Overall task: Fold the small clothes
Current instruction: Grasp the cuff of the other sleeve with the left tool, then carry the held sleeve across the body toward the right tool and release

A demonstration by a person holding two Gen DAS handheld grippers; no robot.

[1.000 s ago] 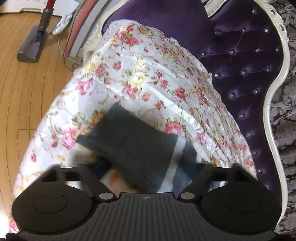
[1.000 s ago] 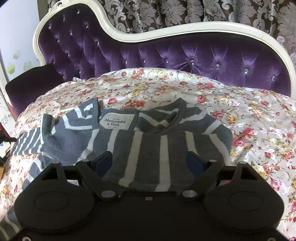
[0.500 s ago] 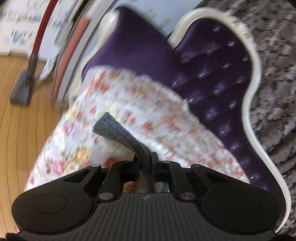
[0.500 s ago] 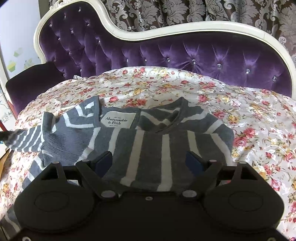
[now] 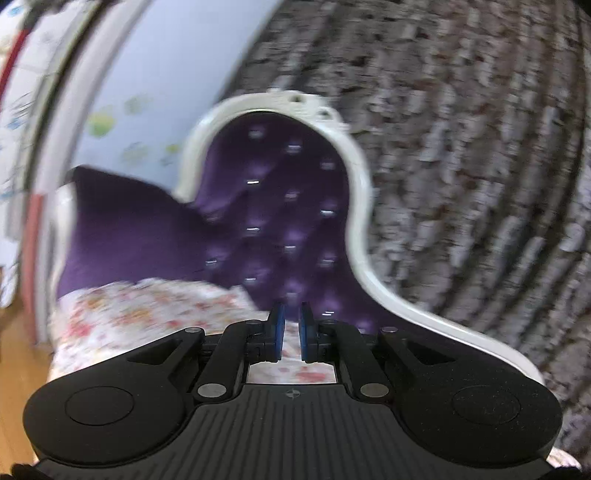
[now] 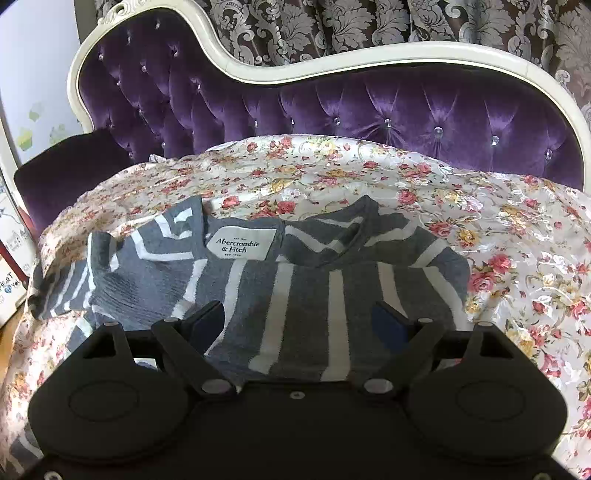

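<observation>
Grey-and-white striped, the sweater point(image 6: 295, 280) lies flat on a floral sheet point(image 6: 517, 236) just ahead of the right gripper point(image 6: 301, 325), whose fingers point(image 6: 208, 319) stand wide apart above its hem, holding nothing. One sleeve point(image 6: 62, 291) trails off to their left. Beyond it rises a purple sofa back point(image 6: 369, 107), curtain point(image 6: 406, 22) behind. In the blurred left view, the left gripper point(image 5: 290, 334) has its blue pads point(image 5: 277, 332) nearly together with no cloth visible between them, pointing at the sofa's high end.

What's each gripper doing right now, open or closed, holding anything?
Left gripper: closed, nothing visible between its pads.
Right gripper: open, above the striped sweater, not gripping it.
</observation>
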